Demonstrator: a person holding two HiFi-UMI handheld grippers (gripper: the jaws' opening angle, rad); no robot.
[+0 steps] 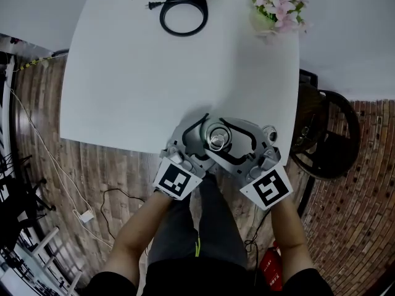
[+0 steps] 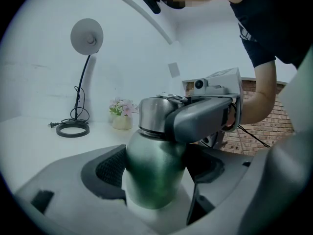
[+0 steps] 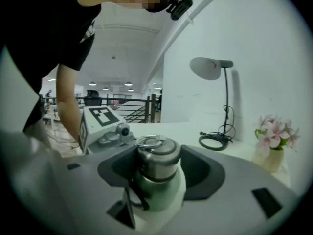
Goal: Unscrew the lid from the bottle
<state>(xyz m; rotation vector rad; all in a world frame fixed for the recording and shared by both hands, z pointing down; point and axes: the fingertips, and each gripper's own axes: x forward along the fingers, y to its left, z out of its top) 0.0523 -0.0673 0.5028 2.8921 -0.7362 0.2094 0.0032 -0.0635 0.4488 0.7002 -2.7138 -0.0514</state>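
bottle stands between jaws of left gripper.

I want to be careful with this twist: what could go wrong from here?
1. The bottle stands close to the near edge of the table; a jerk might push it off.
2. The left gripper clamps the smooth, rounded body, so the bottle may turn together with the lid.
3. The right gripper grips the lid's smooth sides and might slip.
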